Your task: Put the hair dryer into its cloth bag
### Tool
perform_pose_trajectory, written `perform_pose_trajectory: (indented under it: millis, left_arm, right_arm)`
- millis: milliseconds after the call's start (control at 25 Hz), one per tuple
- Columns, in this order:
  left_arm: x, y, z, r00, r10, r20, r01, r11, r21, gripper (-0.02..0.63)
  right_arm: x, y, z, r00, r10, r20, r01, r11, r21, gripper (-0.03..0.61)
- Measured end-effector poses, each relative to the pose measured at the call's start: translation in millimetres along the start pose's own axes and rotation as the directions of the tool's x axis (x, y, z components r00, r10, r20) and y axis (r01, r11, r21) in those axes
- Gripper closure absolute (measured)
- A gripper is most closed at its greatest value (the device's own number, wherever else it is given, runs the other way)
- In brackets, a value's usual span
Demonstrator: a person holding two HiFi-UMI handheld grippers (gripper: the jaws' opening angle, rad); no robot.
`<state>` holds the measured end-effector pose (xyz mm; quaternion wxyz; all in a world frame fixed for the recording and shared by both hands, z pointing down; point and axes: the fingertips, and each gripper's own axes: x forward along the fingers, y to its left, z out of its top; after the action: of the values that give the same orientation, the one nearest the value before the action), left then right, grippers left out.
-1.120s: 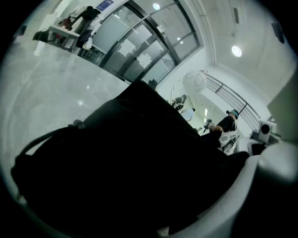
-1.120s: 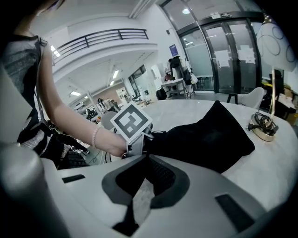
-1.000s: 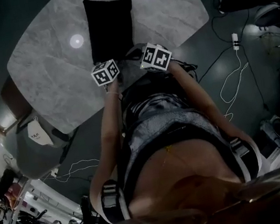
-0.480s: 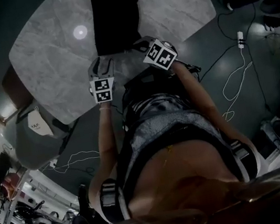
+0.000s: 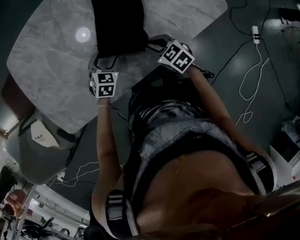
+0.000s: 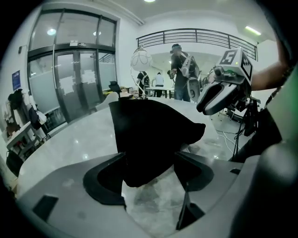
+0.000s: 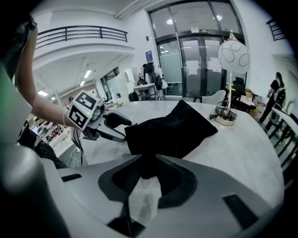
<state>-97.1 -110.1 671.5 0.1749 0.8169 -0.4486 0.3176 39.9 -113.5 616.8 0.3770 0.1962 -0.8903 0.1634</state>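
Head view: black cloth bag (image 5: 119, 19) lies on the grey stone-look tabletop (image 5: 49, 65). Its long axis runs from the person's near edge toward the far side, only slightly tilted. The near short end sits by the tabletop edge, btw. the two grippers. The left gripper (image 5: 99, 59) is at the bag's near left corner and the right gripper (image 5: 151, 43) at its near right corner. Both point obliquely down at the bag. What the bag holds can't be told from outside.

Left gripper view: jaws stand wide apart and have just been opening. A rumpled near corner of the bag hangs in the gap, w/ bare tabletop showing beneath it. The pads do not appear to press on the cloth.

Right gripper view: jaws are only a little apart and have likewise just been opening. A fold of the bag's near edge dips into the narrow gap, w/ no evident pinch. The bag stretches away toward a lamp (image 7: 233, 58) w/ globe shade at the tabletop's far end.

Writing: the marker cubes (image 5: 104, 84) carry black-and-white square codes, no letters. A blue sign (image 7: 148, 56) hangs by the glass doors, print too small to read. The bag's surface reads plain black.
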Motion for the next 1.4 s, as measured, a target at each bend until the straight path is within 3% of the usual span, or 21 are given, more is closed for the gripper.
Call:
perform_pose_trajectory:
  millis: [80,240,400,560,640,680,800,1040,1160,1400]
  left_arm:
    - [-0.4,1.1,-1.0,1.0,0.013,-0.026,-0.013,1.0,0.024,0.313]
    - [3.6,7.2,-15.9,0.995,0.038,-0.097,-0.028,0.994,0.102,0.305]
    - [9.1,10.6,-21.8,0.991,0.049,-0.123,-0.03,0.989,0.146,0.304]
    - [15.2,16.2,-20.4,0.99,0.06,-0.125,-0.038,0.984,0.176,0.305]
    - [18.6,17.7,-22.6,0.99,0.055,-0.134,-0.03,0.983,0.18,0.305]
    - [20.1,17.9,-22.9,0.989,0.052,-0.137,-0.027,0.984,0.177,0.31]
    - [21.6,19.5,-19.4,0.99,0.047,-0.13,-0.028,0.989,0.147,0.418]
    - [22.9,21.6,-15.0,0.99,0.033,-0.136,-0.015,0.991,0.13,0.568]
    - [20.8,20.0,-11.8,0.989,0.008,-0.145,0.006,0.995,0.098,0.597]
    - [1.1,18.5,8.1,0.989,-0.099,-0.111,0.087,0.99,-0.108,0.6]
  right_arm:
    - [-1.5,-3.6,-4.3,1.0,-0.007,-0.011,0.007,1.0,0.008,0.386]
    - [10.4,0.8,-21.9,0.996,-0.008,-0.087,0.005,0.999,-0.036,0.32]
    - [23.1,8.5,-41.4,0.989,0.02,-0.15,-0.021,1.0,-0.007,0.293]
    - [32.6,-6.4,-50.1,0.979,-0.112,-0.168,0.111,0.994,-0.015,0.29]
    - [40.4,-9.5,-55.2,0.975,-0.128,-0.179,0.13,0.991,-0.002,0.291]
    - [43.5,-9.4,-57.0,0.977,-0.114,-0.179,0.119,0.993,0.018,0.293]
    - [45.3,-13.0,-51.2,0.984,-0.103,-0.148,0.113,0.992,0.063,0.369]
    - [50.8,-19.0,-49.0,0.97,-0.159,-0.184,0.163,0.987,0.007,0.493]
    - [47.3,-17.7,-43.2,0.975,-0.153,-0.164,0.16,0.987,0.026,0.506]
    - [31.8,-17.1,-19.0,0.992,-0.106,-0.07,0.115,0.982,0.148,0.508]
